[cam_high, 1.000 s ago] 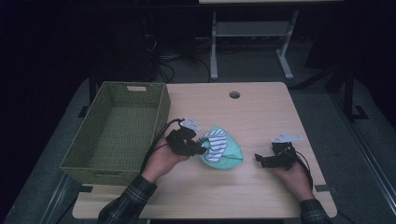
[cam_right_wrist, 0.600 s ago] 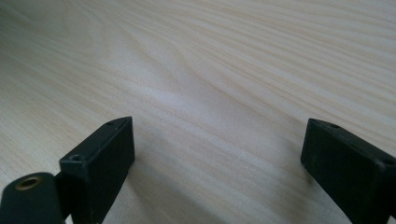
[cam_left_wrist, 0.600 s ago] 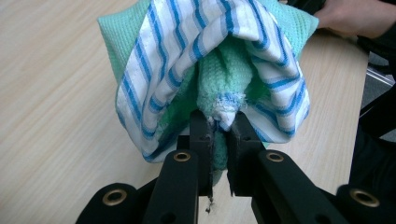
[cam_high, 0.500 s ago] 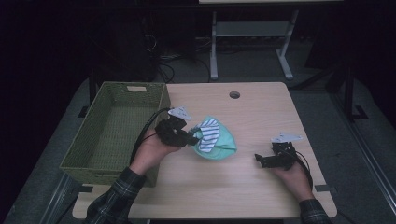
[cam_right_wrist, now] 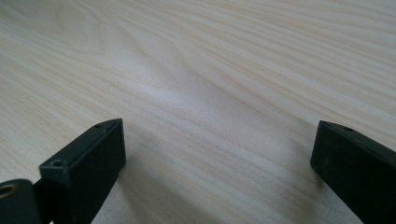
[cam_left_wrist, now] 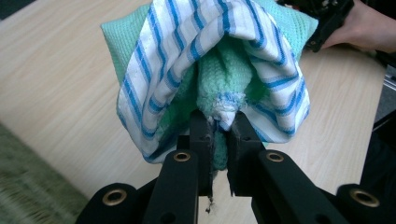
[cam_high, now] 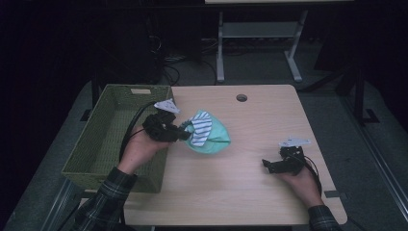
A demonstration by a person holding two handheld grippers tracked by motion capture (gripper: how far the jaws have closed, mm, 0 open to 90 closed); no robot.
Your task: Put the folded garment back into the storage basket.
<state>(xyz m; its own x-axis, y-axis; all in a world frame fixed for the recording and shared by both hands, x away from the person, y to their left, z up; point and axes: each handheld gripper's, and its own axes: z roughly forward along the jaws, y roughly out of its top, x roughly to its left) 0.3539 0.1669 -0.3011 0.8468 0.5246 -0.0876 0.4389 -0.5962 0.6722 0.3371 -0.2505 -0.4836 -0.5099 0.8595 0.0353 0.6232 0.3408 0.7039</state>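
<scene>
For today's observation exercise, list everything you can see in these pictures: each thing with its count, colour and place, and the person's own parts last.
Cloth bundle: one, mint green with a blue-striped white cloth, held above the table beside the basket.
Basket: one, olive-green woven, at the table's left edge.
Table: one, light wood, with a round hole near the far edge.
Metal stand: one, pale grey, on the floor behind the table.
Left gripper: one, black, shut on the bundle.
Right gripper: one, black, jaws open, low over the table's right side.
Sleeves: two, dark plaid, bottom edge.

Left tongs (cam_high: pixel 185 134) clamped tight, raised, right tongs (cam_high: pixel 266 166) just opened wide, resting low
</scene>
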